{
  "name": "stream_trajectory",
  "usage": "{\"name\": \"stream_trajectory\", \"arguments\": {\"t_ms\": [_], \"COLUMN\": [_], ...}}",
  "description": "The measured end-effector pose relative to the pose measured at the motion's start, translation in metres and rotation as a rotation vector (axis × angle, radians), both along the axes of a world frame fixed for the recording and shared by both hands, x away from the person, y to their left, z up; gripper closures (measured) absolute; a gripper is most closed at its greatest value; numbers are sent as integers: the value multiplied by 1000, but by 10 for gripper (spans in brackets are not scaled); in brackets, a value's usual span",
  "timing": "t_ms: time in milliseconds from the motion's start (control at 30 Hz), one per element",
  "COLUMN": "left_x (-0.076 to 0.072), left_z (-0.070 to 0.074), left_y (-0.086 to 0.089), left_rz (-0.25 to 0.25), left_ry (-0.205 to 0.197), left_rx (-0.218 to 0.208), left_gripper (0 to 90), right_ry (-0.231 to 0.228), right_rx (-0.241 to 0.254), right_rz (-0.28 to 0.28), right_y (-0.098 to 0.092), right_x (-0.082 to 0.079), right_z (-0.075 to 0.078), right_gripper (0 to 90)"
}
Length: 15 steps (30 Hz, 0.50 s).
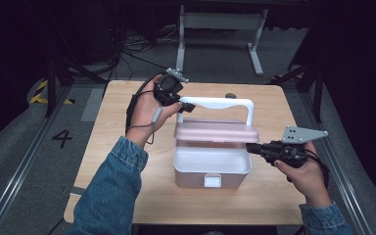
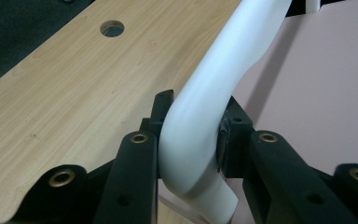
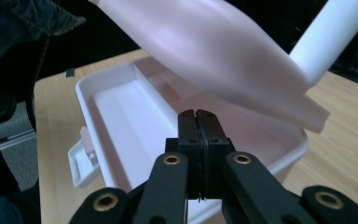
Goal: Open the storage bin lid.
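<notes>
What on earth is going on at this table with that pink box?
A person is working a pink box with a hand-held gripper in each hand. The left gripper is clamped on the corner of the white handle, and the pink lid is raised part-way, showing a bare white interior. The right gripper is shut on nothing, its tips at the box's right rim under the lid's edge.

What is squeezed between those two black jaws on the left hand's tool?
The box's white handle, at its bend. The left gripper clamps it from both sides, clearest in the left gripper view.
</notes>
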<state>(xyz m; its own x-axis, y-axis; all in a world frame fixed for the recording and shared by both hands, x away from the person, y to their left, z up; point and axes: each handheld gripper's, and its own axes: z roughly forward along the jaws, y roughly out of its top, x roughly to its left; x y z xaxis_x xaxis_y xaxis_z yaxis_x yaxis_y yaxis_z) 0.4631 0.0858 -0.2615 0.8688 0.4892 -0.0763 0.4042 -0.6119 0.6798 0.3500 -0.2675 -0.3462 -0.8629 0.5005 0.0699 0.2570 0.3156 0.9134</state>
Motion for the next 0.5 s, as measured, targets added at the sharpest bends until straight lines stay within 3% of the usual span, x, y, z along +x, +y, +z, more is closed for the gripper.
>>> {"name": "stream_trajectory", "arguments": {"t_ms": [233, 400, 500], "left_x": [2, 2, 2], "left_z": [-1, -1, -2], "left_y": [1, 0, 0], "left_rz": [12, 19, 26], "left_ry": [-1, -5, -13], "left_rx": [-18, -16, -20], "left_gripper": [724, 724, 699], "right_ry": [-18, -22, -29], "right_rx": [67, 158, 171], "right_rz": [-15, -49, -58], "right_y": [2, -3, -3], "right_x": [7, 10, 11], "right_z": [-6, -6, -6], "right_gripper": [900, 900, 900]}}
